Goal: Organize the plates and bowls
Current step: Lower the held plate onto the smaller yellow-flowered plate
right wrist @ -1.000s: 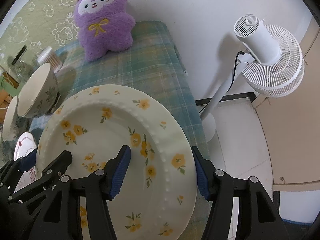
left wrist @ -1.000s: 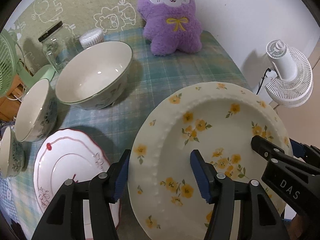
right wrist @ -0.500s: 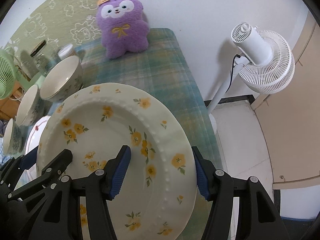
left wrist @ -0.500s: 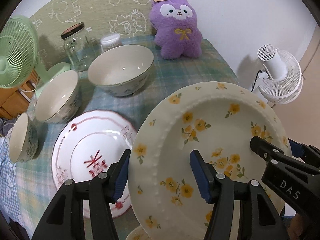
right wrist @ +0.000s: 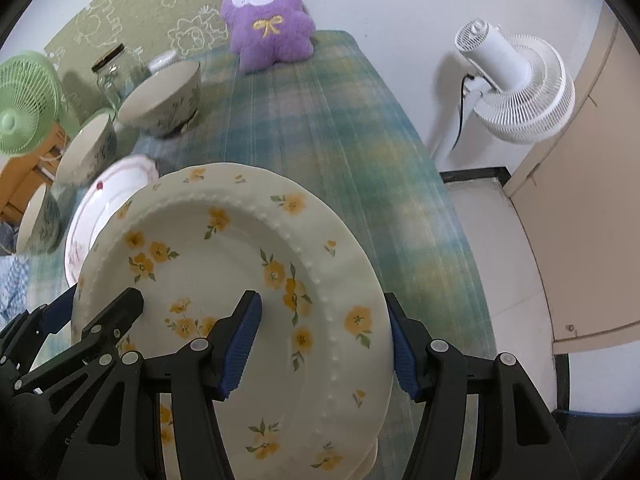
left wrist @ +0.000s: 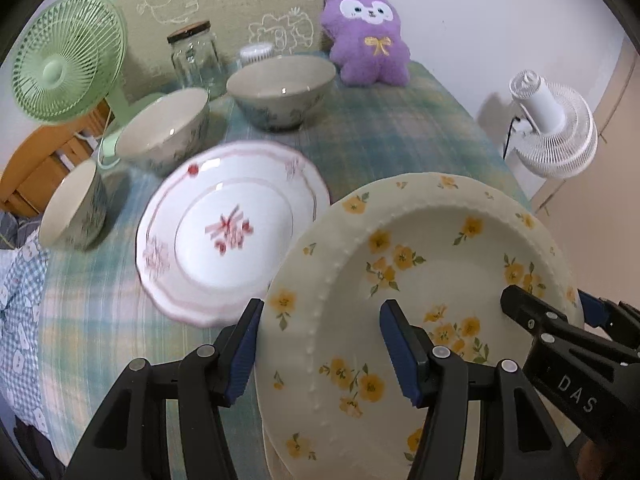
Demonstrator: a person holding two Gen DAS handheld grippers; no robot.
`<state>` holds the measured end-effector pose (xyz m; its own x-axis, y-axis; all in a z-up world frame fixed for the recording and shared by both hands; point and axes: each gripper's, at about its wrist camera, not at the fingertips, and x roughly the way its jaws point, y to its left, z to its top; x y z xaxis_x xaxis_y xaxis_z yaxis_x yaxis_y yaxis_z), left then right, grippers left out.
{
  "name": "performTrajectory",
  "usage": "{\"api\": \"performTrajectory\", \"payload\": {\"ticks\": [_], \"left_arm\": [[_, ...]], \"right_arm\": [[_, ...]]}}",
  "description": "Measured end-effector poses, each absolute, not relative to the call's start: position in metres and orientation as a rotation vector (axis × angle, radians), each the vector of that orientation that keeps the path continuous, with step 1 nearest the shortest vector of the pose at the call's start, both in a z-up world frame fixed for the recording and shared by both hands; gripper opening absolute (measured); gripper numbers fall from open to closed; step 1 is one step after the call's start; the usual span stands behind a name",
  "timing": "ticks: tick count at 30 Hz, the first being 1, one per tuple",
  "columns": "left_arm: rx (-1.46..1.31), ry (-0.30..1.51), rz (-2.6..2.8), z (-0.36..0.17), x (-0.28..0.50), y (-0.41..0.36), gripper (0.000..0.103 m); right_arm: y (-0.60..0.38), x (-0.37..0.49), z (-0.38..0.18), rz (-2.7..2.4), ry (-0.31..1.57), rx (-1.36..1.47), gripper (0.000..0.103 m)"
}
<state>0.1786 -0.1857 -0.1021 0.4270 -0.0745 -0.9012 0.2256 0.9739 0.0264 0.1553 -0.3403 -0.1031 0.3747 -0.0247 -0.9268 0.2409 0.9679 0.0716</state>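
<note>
A cream plate with yellow flowers [left wrist: 420, 280] is held in the air over the table's near edge. My left gripper [left wrist: 322, 344] is shut on its left rim and my right gripper [right wrist: 320, 336] is shut on its right rim [right wrist: 352, 280]. A white plate with red flowers [left wrist: 228, 228] lies flat on the checked cloth to the left; it also shows in the right wrist view [right wrist: 104, 196]. Three bowls stand behind it: a large one [left wrist: 280, 88], a middle one [left wrist: 164, 132] and a small one [left wrist: 74, 208].
A purple plush toy [left wrist: 368, 32] sits at the back of the table [right wrist: 320, 120]. A glass jar [left wrist: 196, 60] and a green fan [left wrist: 64, 64] stand at the back left. A white floor fan [right wrist: 516, 84] stands off the table's right edge.
Both grippers have lifted and drawn back with the yellow-flowered plate. More of the table has come into view: the whole red-flowered plate, all three bowls and the green fan.
</note>
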Motion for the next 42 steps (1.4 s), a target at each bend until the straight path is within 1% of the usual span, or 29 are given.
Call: {"api": "performTrajectory", "payload": {"ticks": [12, 25, 29, 35, 38, 40, 42], "left_arm": [[0.155, 1.146, -0.196, -0.123, 0.129, -0.185, 0.059], [0.210, 1.107, -0.144, -0.130, 0.121, -0.196, 0.061], [0.215, 1.114, -0.139, -0.132, 0.123, -0.199, 0.067], [0.228, 1.131, -0.138, -0.134, 0.124, -0.201, 0.070], [0.228, 1.142, -0.132, -0.134, 0.125, -0.201, 0.070], [0.243, 1.127, -0.089, -0.131, 0.124, -0.202, 0.071], [0.247, 1.126, -0.067, -0.130, 0.124, -0.199, 0.074]], "right_arm": [[-0.336, 0.100, -0.125, -0.196, 1.214, 0.216, 0.064], [-0.341, 0.095, -0.131, -0.199, 1.221, 0.228, 0.064], [-0.343, 0.096, -0.133, -0.198, 1.227, 0.250, 0.064], [-0.345, 0.096, -0.135, -0.192, 1.233, 0.256, 0.063], [-0.345, 0.096, -0.135, -0.191, 1.236, 0.255, 0.063], [-0.344, 0.098, -0.134, -0.180, 1.232, 0.250, 0.061], [-0.341, 0.100, -0.133, -0.177, 1.231, 0.235, 0.061]]}}
